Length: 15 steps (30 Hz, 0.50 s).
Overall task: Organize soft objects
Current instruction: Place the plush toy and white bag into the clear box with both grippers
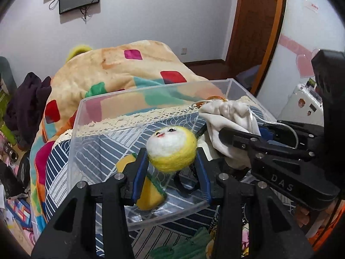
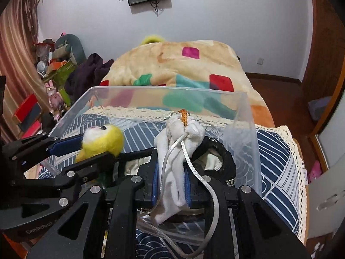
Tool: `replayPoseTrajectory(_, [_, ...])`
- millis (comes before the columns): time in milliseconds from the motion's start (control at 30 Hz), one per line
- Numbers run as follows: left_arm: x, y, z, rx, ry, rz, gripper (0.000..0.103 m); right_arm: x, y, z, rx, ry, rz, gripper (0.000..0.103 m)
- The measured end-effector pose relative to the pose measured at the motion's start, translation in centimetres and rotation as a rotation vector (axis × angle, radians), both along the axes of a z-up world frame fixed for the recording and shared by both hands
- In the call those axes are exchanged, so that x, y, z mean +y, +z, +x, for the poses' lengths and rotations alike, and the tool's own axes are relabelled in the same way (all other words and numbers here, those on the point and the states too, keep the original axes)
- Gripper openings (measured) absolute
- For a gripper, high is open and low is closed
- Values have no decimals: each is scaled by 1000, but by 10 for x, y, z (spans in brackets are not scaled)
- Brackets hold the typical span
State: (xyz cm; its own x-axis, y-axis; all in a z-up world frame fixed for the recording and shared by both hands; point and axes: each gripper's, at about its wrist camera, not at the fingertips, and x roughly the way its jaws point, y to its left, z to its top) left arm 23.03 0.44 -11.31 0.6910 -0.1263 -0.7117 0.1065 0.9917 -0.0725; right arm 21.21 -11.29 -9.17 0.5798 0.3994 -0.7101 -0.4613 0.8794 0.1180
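Observation:
My left gripper (image 1: 172, 151) is shut on a yellow felt ball with a white face (image 1: 172, 146) and holds it above the clear plastic box (image 1: 103, 105); the ball also shows in the right wrist view (image 2: 101, 140). My right gripper (image 2: 172, 168) is shut on a white drawstring pouch (image 2: 174, 151) with a silver cord (image 2: 207, 185) and holds it over the box's right side; the pouch also shows in the left wrist view (image 1: 228, 118). A yellow and green felt piece (image 1: 148, 192) lies in the box. A black-rimmed soft thing (image 2: 224, 157) lies in the box under the pouch.
The box (image 2: 245, 116) stands on a blue and white patterned bed cover (image 2: 278, 155) with lace trim. A bunched orange blanket with coloured squares (image 2: 183, 69) lies behind it. Dark clothes (image 2: 90, 71) and clutter are at the left. A wooden door (image 1: 256, 21) is at the right.

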Motion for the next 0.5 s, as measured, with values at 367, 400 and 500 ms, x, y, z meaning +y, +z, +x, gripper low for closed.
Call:
replayPoseTrajectory(367, [7, 14, -17, -36, 1, -41, 57, -1, 12, -14, -56, 4, -59, 50])
replayPoseTrajectory(400, [8, 17, -20, -45, 3, -41, 59, -2, 14, -16, -67, 3, -60, 52])
replayPoseTrajectory(500, [10, 26, -28, -70, 9, -43, 63, -7, 21, -21, -82, 5, -37, 59])
